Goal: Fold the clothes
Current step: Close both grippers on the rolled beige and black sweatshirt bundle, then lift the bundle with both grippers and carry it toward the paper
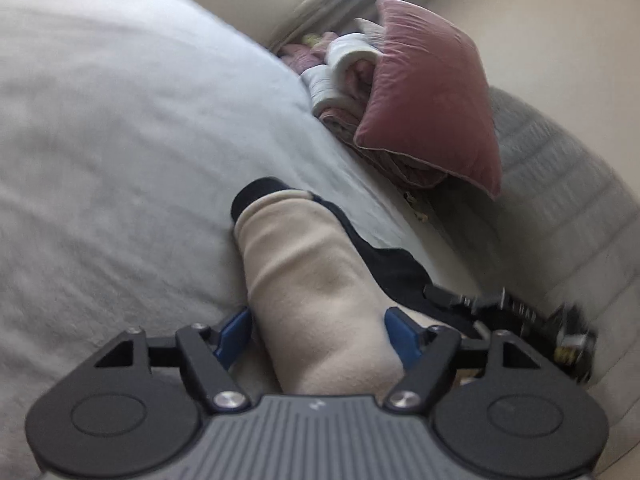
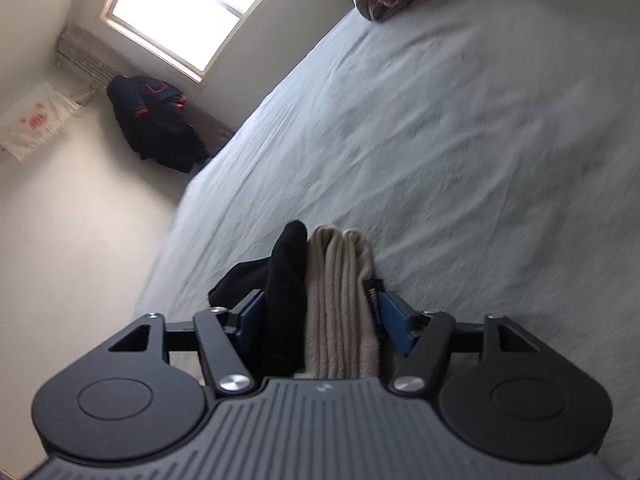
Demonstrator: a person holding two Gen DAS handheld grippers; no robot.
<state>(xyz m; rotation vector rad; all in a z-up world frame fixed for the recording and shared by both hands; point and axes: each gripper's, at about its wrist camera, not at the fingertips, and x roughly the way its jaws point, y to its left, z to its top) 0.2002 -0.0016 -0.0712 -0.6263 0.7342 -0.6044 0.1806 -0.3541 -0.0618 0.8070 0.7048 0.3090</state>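
We have the left gripper (image 1: 316, 330) clamped on a thick roll of the beige-and-black garment (image 1: 308, 272); jaws stand fairly wide apart only because the bundle fills them, blue pads (image 1: 234, 334) pressing the cloth on both sides; the right gripper (image 2: 320, 320) likewise closed on a bunched stack of the same cloth, black layer on its left side, ribbed beige on its right (image 2: 340, 300), a small label against the right-hand pad; the garment is thus held off the bed between both tools, above the grey-white bedsheet (image 1: 120, 140); the other gripper's body shows at the low right edge of the left view (image 1: 520, 320), so the two are close together; both views are motion-blurred, so we judge the cloth is being carried or swung. Risks as we see them: the thick multi-layer bite can shed an inner layer if the pull is uneven, wrecking the fold; the black tail (image 1: 396, 264) hanging loose can drag or tuck under on lay-down; the grippers could knock each other. How many folds are in, we cannot tell. Farther off: pink cushion (image 1: 432, 92) on piled bedding (image 1: 340, 80); dark coat (image 2: 156, 124) under the window (image 2: 192, 4).
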